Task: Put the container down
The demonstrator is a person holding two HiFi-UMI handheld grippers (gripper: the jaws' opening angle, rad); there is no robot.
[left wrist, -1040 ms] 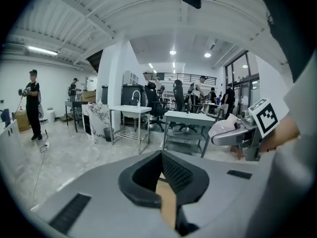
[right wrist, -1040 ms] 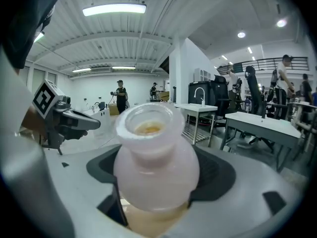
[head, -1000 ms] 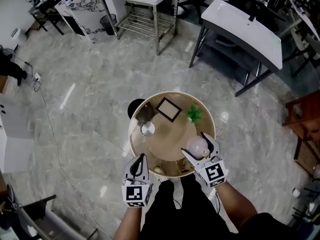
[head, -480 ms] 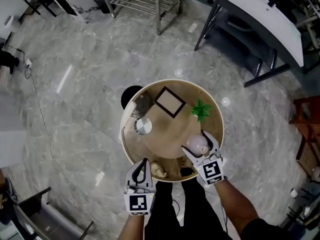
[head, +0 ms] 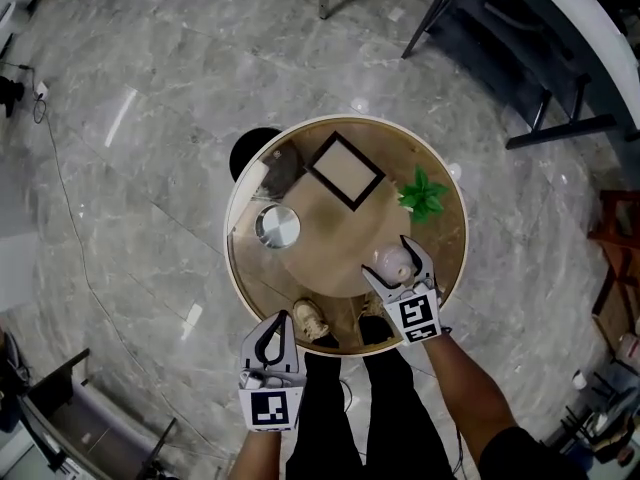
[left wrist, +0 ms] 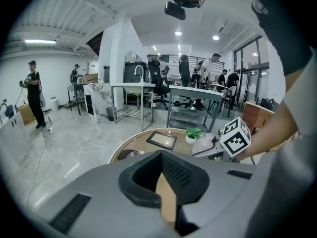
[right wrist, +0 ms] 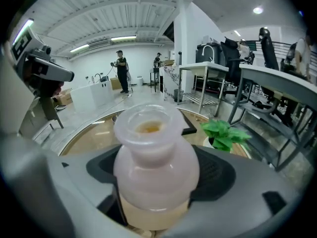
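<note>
**Right tool (head: 394, 266) clamped on the pale pink translucent container (head: 391, 263)**

Both jaws of the right tool press against the sides of the bulbous container (right wrist: 156, 157), which stands upright between them with its narrow neck and open mouth upward. It sits over the near part of the round glass-topped counter (head: 232, 230); whether its base touches the glass cannot be made out. Just beyond the right tool and slightly to its right stands a small green plant (head: 424, 192). Farther ahead and to its left lies a black square frame (head: 345, 171), and well off to its left a round shiny metal dish (head: 277, 227). The left tool (head: 272, 331) hangs just off the counter's near edge, jaws together with nothing between them.
</note>
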